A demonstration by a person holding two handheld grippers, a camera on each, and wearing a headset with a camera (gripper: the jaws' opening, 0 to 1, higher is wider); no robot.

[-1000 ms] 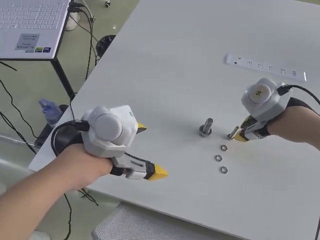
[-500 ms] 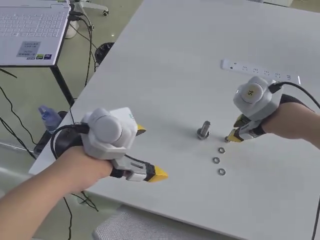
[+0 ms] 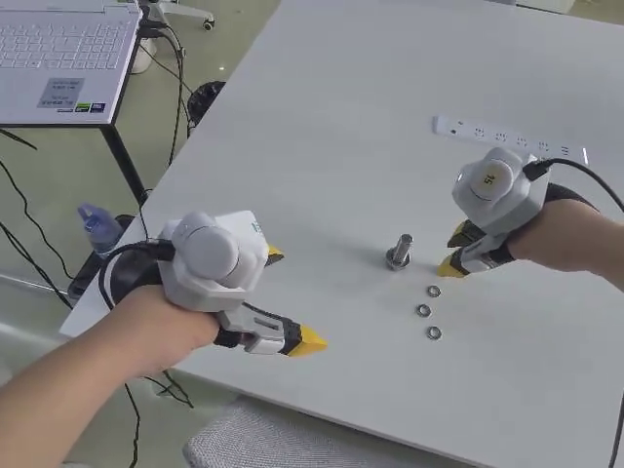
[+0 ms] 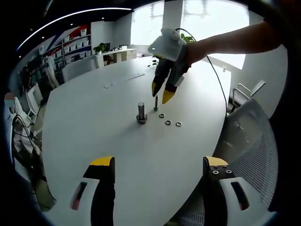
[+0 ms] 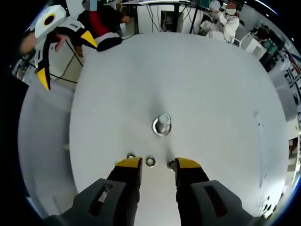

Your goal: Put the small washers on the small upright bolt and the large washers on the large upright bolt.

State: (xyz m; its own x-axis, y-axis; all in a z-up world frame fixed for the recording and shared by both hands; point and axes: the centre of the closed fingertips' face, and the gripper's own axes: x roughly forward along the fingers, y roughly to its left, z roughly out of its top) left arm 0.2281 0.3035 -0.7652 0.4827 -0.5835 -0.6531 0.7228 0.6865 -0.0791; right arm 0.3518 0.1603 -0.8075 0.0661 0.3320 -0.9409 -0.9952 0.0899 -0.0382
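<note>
The left gripper [image 4: 158, 162] hangs over the near edge of the counter [image 3: 322, 117], jaws spread wide and holding nothing. The right gripper [image 5: 159, 163] is also released, its jaws standing either side of the small bolt [image 4: 155, 102] without gripping it. The large bolt [image 3: 400, 252] stands upright at about 9 o'clock from those jaws. Three washers [image 3: 423, 310] lie flat in a short row at roughly 5 o'clock from the large bolt; none is on a bolt yet.

Risks, as I judge them:
- The right jaws are so near the small bolt that closing or sweeping them could tip it.
- Flat, thin washers may skid away or slip out of a pinch.
- The washers look alike in size, so one could go on the wrong bolt.

A round yellow tag on the right gripper carries what may be "15". The stickers on the laptop [image 3: 63, 49] are too small to read.
</note>
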